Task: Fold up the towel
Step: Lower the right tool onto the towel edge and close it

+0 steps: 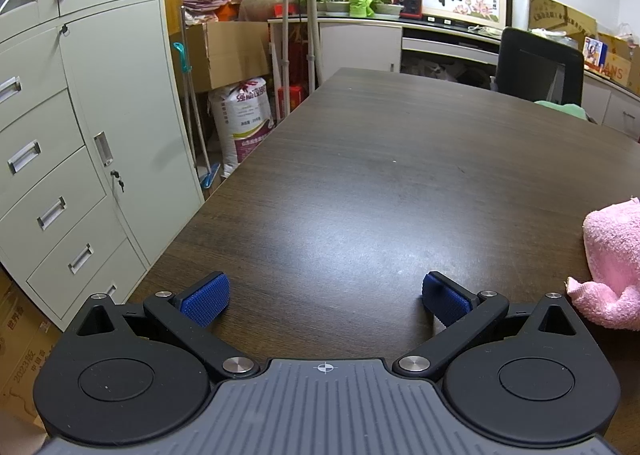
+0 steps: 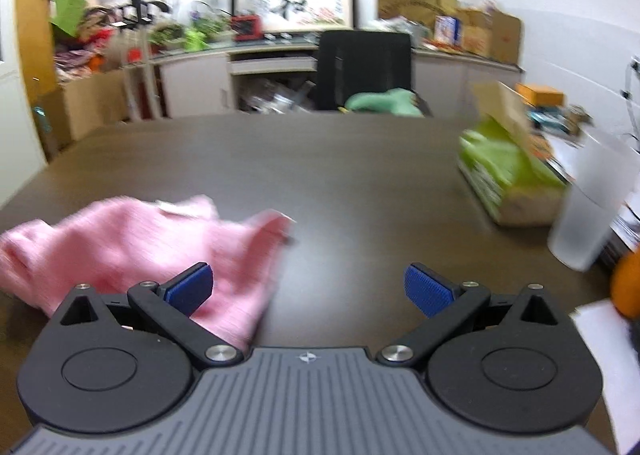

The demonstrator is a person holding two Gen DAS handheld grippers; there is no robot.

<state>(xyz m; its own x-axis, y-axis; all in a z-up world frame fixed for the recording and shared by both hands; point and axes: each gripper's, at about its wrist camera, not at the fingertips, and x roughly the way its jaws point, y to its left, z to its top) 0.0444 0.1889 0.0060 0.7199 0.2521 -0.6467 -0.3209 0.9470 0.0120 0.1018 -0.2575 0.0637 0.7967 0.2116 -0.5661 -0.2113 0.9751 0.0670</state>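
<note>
A crumpled pink towel (image 2: 132,251) lies on the dark wooden table (image 2: 360,175), left of centre in the blurred right wrist view. My right gripper (image 2: 308,287) is open above the table; its left finger overlaps the towel's near right part, with nothing between the pads. In the left wrist view the same pink towel (image 1: 612,263) shows at the right edge. My left gripper (image 1: 326,297) is open over bare table (image 1: 360,175), well to the left of the towel, holding nothing.
A green tissue box (image 2: 508,175), a frosted plastic cup (image 2: 592,207) and an orange (image 2: 628,287) crowd the table's right side. A black chair (image 2: 364,67) with a green cloth (image 2: 384,99) stands at the far end. Grey cabinets (image 1: 80,135) line the left.
</note>
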